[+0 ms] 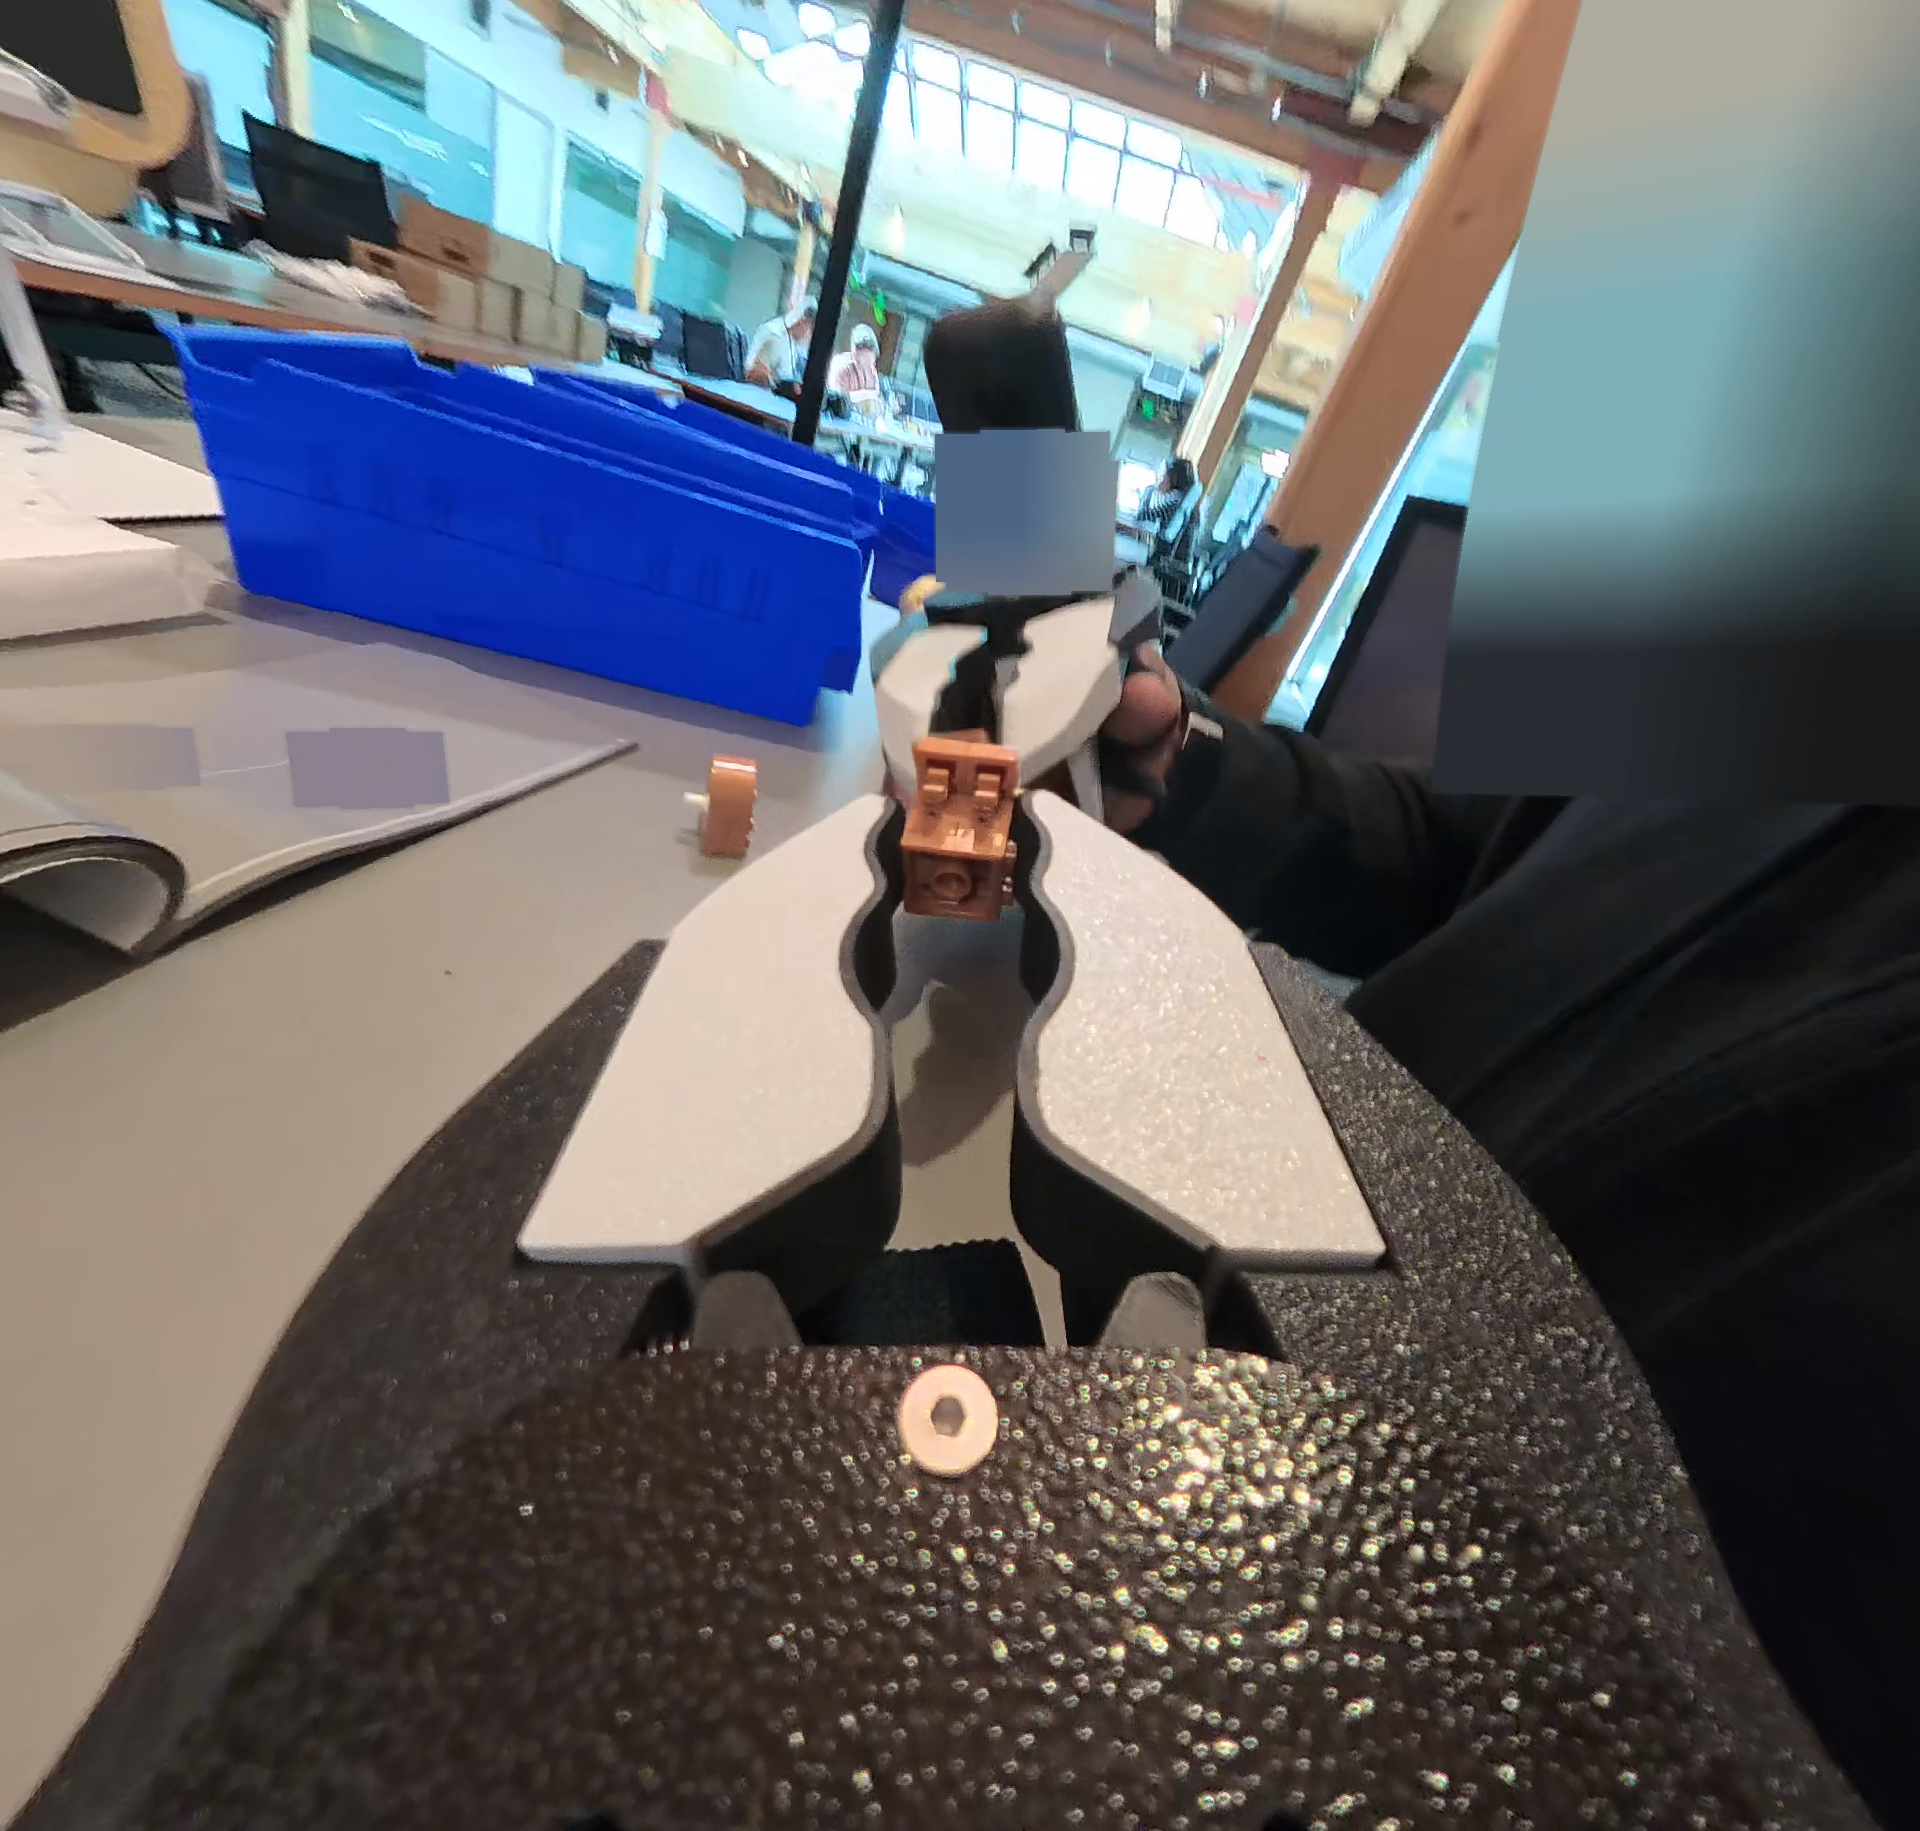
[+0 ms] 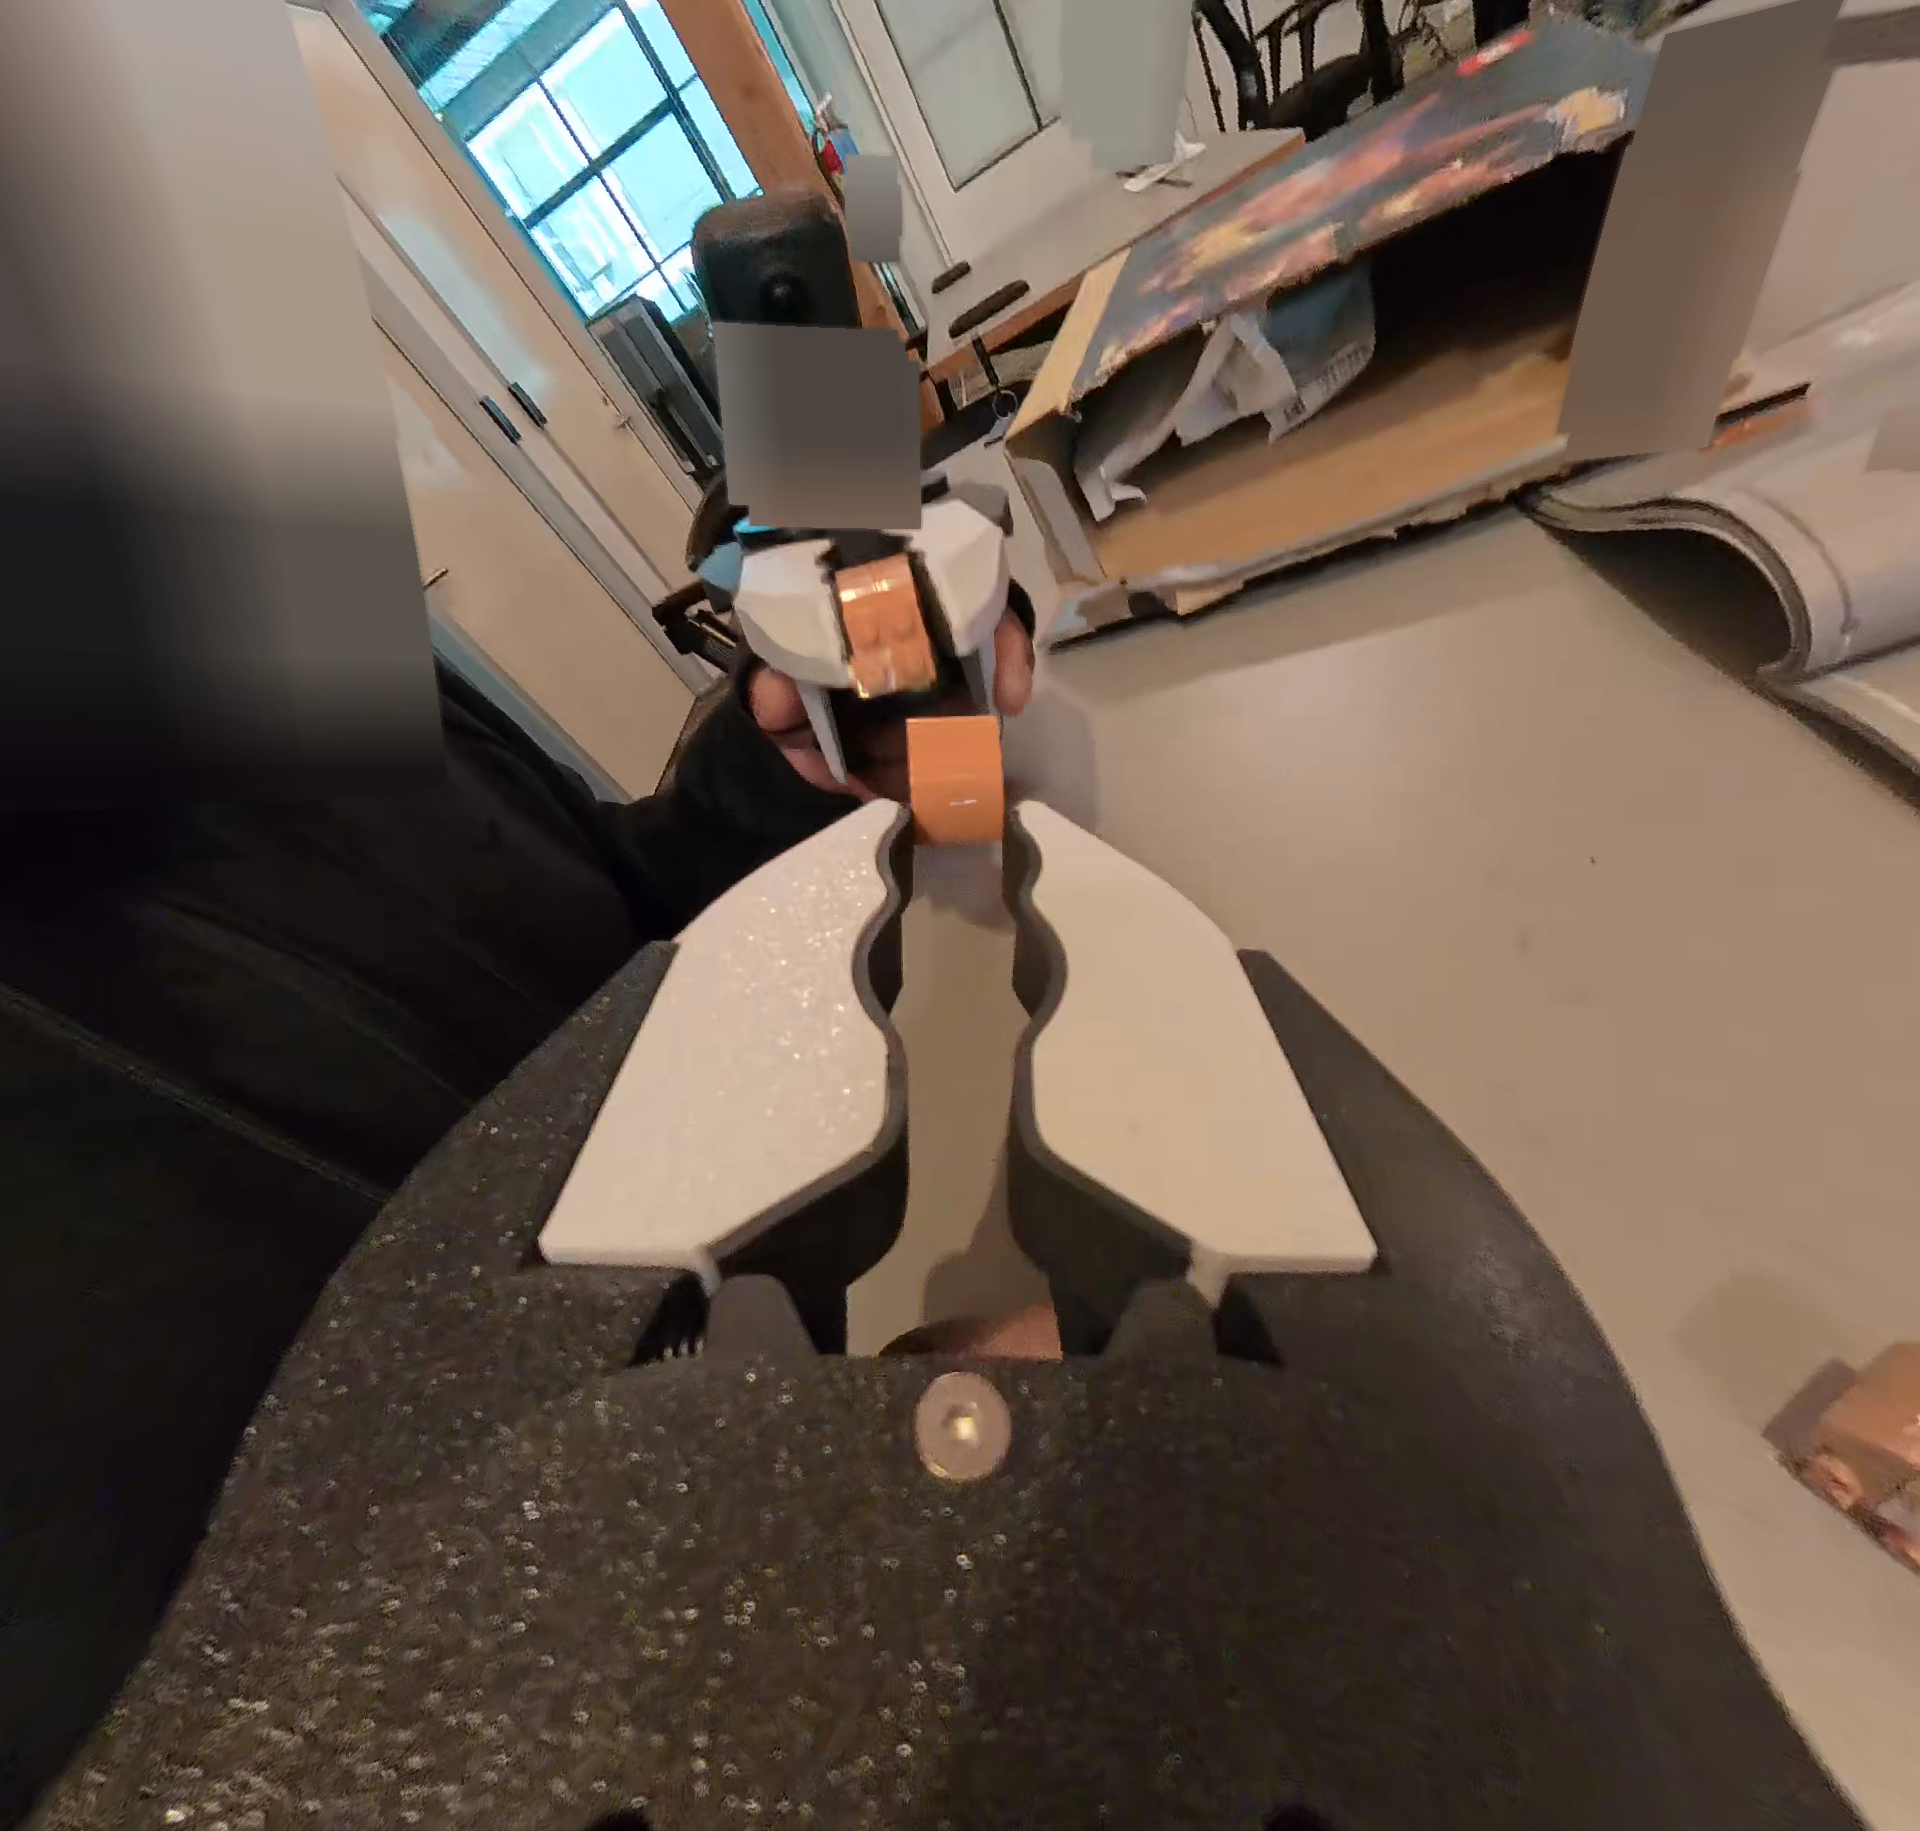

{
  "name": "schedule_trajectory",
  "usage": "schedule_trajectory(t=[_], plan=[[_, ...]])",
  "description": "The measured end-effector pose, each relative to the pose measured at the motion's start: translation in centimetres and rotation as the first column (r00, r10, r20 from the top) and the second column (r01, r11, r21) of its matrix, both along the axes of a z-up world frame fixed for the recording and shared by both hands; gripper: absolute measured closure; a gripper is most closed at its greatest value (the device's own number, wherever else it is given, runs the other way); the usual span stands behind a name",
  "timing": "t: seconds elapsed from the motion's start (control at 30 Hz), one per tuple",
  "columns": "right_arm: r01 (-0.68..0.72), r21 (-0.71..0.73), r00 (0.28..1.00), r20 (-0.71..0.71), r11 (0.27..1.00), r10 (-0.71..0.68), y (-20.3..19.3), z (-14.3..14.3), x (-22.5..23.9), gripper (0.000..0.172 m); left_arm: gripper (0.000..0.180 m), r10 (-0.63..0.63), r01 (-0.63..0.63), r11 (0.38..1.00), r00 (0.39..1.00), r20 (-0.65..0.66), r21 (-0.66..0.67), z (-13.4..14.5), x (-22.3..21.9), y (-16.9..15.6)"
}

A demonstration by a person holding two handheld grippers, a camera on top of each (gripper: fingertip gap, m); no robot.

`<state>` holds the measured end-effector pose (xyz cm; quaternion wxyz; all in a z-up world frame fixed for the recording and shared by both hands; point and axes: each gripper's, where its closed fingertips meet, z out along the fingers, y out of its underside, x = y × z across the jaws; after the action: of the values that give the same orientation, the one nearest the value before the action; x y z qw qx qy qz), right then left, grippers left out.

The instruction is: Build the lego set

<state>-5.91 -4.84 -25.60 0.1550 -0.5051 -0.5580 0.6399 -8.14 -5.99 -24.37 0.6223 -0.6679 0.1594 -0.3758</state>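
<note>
Your left gripper point(image 1: 956, 836) is clamped on a small brown studded plastic brick assembly point(image 1: 956, 846); your right gripper point(image 2: 956, 825) pinches a flat orange plastic tile point(image 2: 954, 782) at its tips, both held nose to nose above the grey table point(image 2: 1403, 794), seemingly lined up for joining.

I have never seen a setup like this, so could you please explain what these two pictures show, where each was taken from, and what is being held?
There is no robot here: a person holds a handheld two-finger gripper in each hand, and each carries a camera that looks along its own fingers. One picture comes from the left gripper, which clamps a small brown brick assembly. The other comes from the right gripper, whose fingertips close on a smooth orange piece. Each view also shows the other gripper facing it. On the grey table lie a loose brown piece, an open booklet, blue bins and an open cardboard box.
</note>
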Motion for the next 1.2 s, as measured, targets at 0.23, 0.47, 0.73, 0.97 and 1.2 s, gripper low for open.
schedule_trajectory(t=[0.23,0.47,0.73,0.97,1.2], plan=[[0.025,0.178,0.999,-0.025,0.984,-0.021,-1.3,0.8,-1.1,0.156,0.161,-0.017,0.016,1.000,1.000,-0.025,-0.018,-0.3,0.6,-0.1],[0.033,0.355,0.999,0.014,0.934,-0.040,-2.0,0.8,-1.6,0.156,0.161,-0.029,0.028,0.999,0.999,-0.030,-0.022,-0.3,0.9,-0.3],[-0.026,0.427,0.996,0.088,0.904,-0.013,-2.4,1.2,-1.5,0.156,0.161,-0.040,0.040,0.999,0.999,-0.028,0.014,0.1,0.8,-0.8],[-0.090,0.494,0.988,0.151,0.865,0.017,-2.6,1.4,-1.5,0.156,0.161,-0.045,0.046,0.998,0.999,-0.028,0.039,0.2,0.5,-1.2],[-0.108,0.509,0.987,0.160,0.854,0.030,-3.0,1.4,-1.6,0.156,0.161,-0.051,0.052,0.997,0.998,-0.029,0.048,0.3,0.4,-1.5]])
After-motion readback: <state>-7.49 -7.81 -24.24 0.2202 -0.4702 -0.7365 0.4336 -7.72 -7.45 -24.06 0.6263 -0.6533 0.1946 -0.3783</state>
